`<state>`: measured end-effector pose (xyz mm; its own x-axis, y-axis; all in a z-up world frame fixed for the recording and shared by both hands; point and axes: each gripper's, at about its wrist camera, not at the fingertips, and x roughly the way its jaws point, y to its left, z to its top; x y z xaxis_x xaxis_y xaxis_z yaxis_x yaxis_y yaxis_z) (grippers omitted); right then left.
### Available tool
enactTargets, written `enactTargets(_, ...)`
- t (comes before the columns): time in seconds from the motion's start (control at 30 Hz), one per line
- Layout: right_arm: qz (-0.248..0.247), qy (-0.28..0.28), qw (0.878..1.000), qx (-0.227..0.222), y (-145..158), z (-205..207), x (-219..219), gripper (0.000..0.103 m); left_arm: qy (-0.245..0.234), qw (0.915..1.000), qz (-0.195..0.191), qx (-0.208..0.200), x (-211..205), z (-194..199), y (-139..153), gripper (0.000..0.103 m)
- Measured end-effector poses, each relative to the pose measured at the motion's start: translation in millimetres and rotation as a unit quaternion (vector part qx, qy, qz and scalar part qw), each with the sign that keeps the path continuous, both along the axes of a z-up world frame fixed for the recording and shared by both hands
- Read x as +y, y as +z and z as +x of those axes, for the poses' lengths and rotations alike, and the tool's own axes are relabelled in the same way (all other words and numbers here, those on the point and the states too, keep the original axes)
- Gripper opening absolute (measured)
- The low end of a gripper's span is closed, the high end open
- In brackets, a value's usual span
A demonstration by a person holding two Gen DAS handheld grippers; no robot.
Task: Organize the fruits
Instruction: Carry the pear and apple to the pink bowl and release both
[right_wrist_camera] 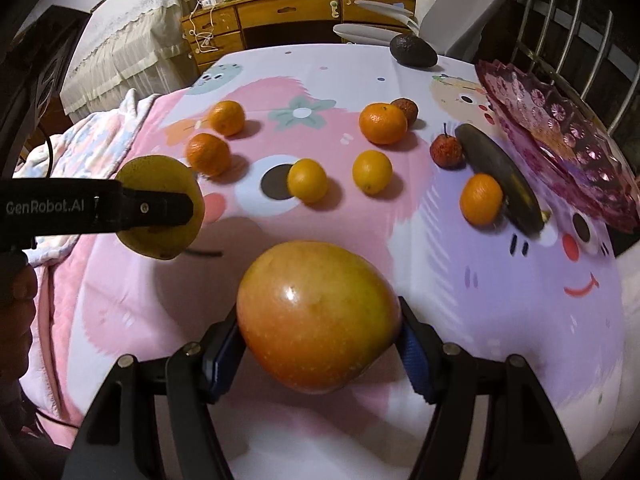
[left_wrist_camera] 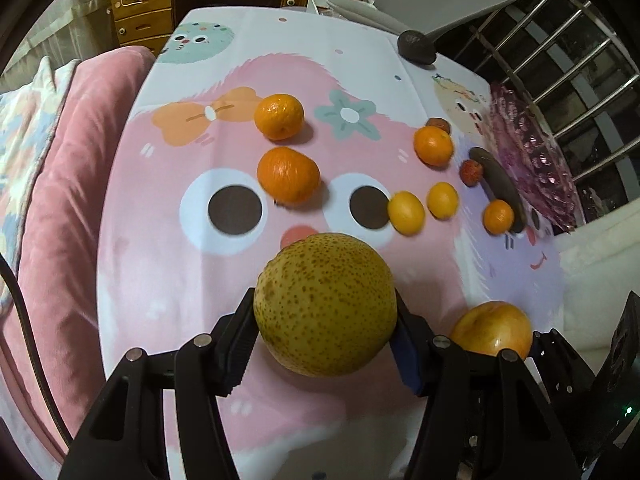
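My left gripper (left_wrist_camera: 325, 322) is shut on a speckled yellow-green pear (left_wrist_camera: 320, 292), held above the cartoon-print tablecloth (left_wrist_camera: 168, 280). From the right wrist view the same pear (right_wrist_camera: 160, 176) hangs at the left, clamped by the left gripper (right_wrist_camera: 172, 208). My right gripper (right_wrist_camera: 319, 318) is shut on a red-yellow apple (right_wrist_camera: 316, 308), also lifted off the cloth; the apple (left_wrist_camera: 492, 328) shows at the lower right of the left wrist view. Loose on the cloth lie several oranges, such as one (right_wrist_camera: 383, 123), and two small yellow citrus (right_wrist_camera: 307, 181).
A purple cut-glass bowl (right_wrist_camera: 560, 140) stands tilted at the right edge. Beside it lie a dark banana (right_wrist_camera: 496, 176), a red lychee (right_wrist_camera: 446, 151) and a brown one (right_wrist_camera: 405, 109). An avocado (right_wrist_camera: 413, 51) sits at the far edge. A pink quilt (left_wrist_camera: 60, 200) borders the left.
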<state>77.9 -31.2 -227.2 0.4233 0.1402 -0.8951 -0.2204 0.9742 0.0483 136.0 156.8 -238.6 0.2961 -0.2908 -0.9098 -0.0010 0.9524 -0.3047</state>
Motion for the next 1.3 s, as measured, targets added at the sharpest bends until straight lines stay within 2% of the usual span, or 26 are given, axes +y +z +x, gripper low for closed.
enactTargets(0.13, 0.011, -0.003, 1.0, -0.007, 21, -15, -8, 0.069, 0.009, 0.9999, 0.004, -0.007, 0, -20, 17, 0.059)
enactTargets(0.33, 0.014, -0.02, 0.999, -0.026, 59, -25, -28, 0.069, 0.012, 0.9995, -0.018, -0.024, 1, -42, 49, 0.059)
enactTargets(0.57, 0.033, -0.055, 0.997, -0.043, 100, -25, -65, 0.069, -0.016, 0.9975, -0.022, -0.065, -23, -48, 90, 0.059)
enactTargets(0.8, 0.058, -0.089, 0.993, -0.054, 124, -10, -120, 0.069, -0.022, 0.9939, -0.022, -0.106, -68, -36, 125, 0.059)
enactTargets(0.97, 0.065, -0.093, 0.992, -0.054, 133, 10, -159, 0.069, -0.014, 0.992, -0.022, -0.123, -104, -21, 143, 0.059)
enactTargets(1.3, 0.07, -0.057, 0.995, -0.048, 138, 66, -235, 0.069, 0.015, 0.9901, -0.032, -0.136, -184, 18, 150, 0.059)
